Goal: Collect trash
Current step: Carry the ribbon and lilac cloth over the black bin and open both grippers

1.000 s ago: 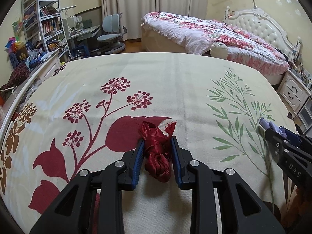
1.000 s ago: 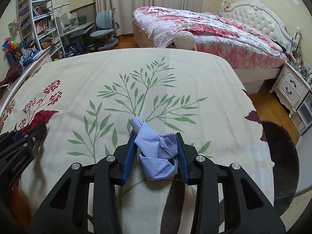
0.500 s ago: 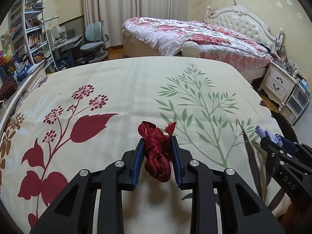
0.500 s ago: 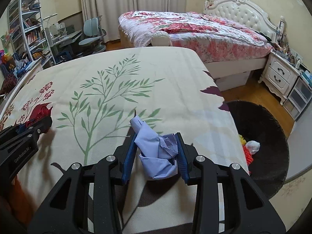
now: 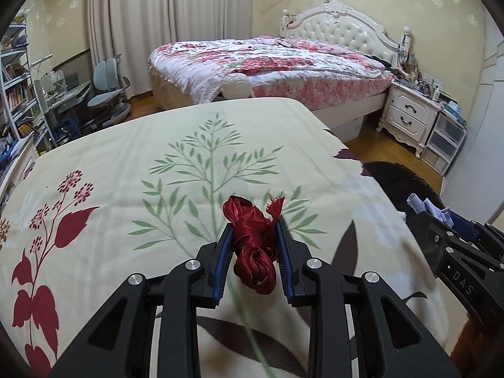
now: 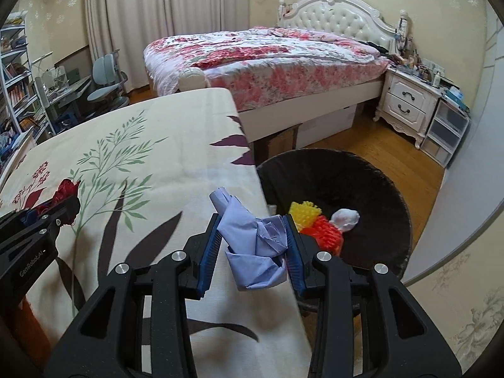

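Red ribbon is soft and light, squeezed mid-bunch by the left tool. Right tool pinches blue paper, probably crumpled, near the bin.

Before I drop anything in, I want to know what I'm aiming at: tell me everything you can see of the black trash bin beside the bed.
The black trash bin is round, wide-mouthed and dark, with a slightly fuzzy-looking rim; its material is unclear. It stands upright on the wooden floor, close against the edge of the floral bedspread. Inside lie yellow and red mesh-like scraps and a crumpled white wad. The right gripper, shut on light blue crumpled paper, hangs near its rim.
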Demonstrator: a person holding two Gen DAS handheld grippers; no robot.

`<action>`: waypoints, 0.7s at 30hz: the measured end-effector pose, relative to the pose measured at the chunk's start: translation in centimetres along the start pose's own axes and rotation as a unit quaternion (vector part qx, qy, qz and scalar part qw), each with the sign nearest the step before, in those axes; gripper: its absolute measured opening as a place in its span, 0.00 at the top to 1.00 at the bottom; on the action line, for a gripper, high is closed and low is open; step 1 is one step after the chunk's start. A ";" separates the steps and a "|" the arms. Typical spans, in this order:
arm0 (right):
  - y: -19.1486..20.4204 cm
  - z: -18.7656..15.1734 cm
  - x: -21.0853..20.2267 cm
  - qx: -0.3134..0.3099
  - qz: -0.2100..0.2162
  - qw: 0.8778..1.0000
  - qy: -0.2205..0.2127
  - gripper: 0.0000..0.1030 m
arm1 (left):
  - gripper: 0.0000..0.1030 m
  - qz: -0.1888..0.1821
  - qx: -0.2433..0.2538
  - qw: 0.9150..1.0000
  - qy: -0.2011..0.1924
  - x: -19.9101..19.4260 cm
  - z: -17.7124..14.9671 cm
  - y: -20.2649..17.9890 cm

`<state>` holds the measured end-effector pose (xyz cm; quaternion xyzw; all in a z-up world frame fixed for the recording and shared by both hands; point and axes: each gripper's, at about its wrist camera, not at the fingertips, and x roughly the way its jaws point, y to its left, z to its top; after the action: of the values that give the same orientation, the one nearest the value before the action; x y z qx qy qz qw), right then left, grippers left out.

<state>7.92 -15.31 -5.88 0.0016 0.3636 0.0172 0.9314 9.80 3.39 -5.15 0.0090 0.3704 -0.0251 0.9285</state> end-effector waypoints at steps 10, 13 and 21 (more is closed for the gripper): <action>-5.9 0.9 0.4 0.046 -0.047 0.998 -0.015 0.63 | 0.72 -0.049 0.049 0.997 -0.017 1.6 1.8 -7.3; -7.1 1.3 0.8 0.058 -0.053 0.997 -0.019 0.63 | 0.72 -0.057 0.057 0.996 -0.023 2.4 2.6 -8.8; -9.3 1.9 3.0 0.074 -0.062 0.995 -0.012 0.63 | 0.72 -0.068 0.081 0.994 -0.021 4.9 4.3 -12.2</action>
<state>11.72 -24.48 -6.61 0.0480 0.3517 -0.0680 0.9324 15.63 -9.16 -5.41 0.0581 0.3471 -0.1186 0.9285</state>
